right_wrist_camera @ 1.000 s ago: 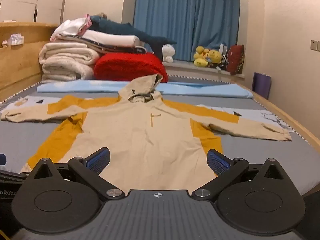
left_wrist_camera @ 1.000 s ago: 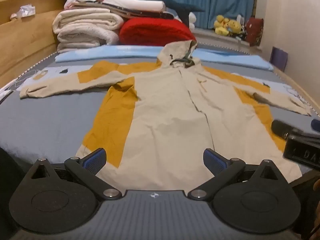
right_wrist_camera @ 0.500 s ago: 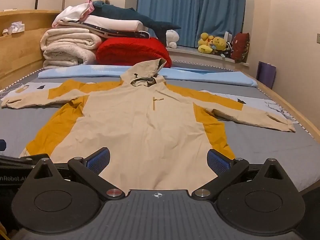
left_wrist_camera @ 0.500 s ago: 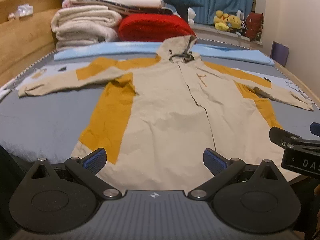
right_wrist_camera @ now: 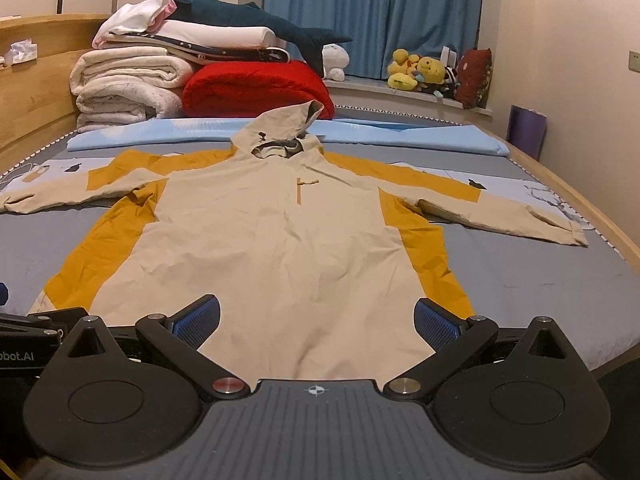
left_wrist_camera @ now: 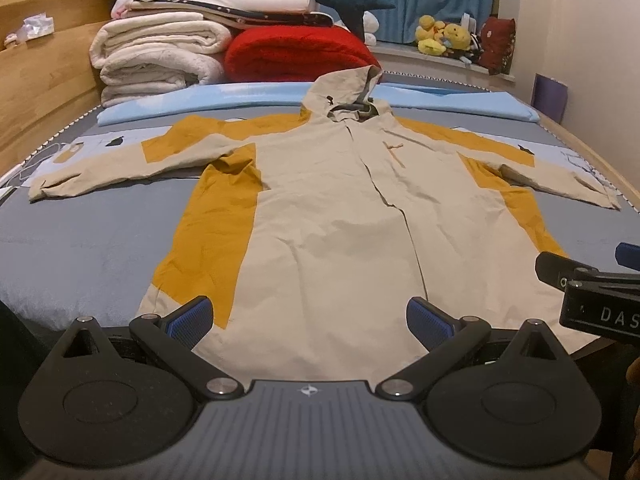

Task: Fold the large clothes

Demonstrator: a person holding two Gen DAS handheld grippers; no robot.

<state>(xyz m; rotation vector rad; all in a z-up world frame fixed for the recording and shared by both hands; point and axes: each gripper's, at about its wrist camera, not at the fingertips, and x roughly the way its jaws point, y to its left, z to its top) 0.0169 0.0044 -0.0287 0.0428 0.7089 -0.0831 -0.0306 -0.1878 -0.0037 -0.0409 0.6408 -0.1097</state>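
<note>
A beige hooded jacket (left_wrist_camera: 332, 216) (right_wrist_camera: 280, 232) with mustard-yellow side and shoulder panels lies flat, front up, on the grey bed, sleeves spread to both sides and hood toward the far end. My left gripper (left_wrist_camera: 309, 318) is open just above the jacket's near hem, nothing between its blue pads. My right gripper (right_wrist_camera: 318, 320) is also open over the hem, a little further right. The right gripper's black body shows at the right edge of the left wrist view, and the left gripper's body at the left edge of the right wrist view.
Folded white blankets (left_wrist_camera: 156, 60), a red blanket (left_wrist_camera: 296, 54) and a light blue pad (left_wrist_camera: 248, 98) crowd the far end of the bed (left_wrist_camera: 80, 240). A wooden headboard (left_wrist_camera: 36, 92) runs along the left. Plush toys (right_wrist_camera: 416, 72) sit on a ledge by blue curtains.
Both grippers have risen and tipped down slightly, so the jacket shows from a steeper angle and sits lower in each view. Both stay open; the jacket has not moved.
</note>
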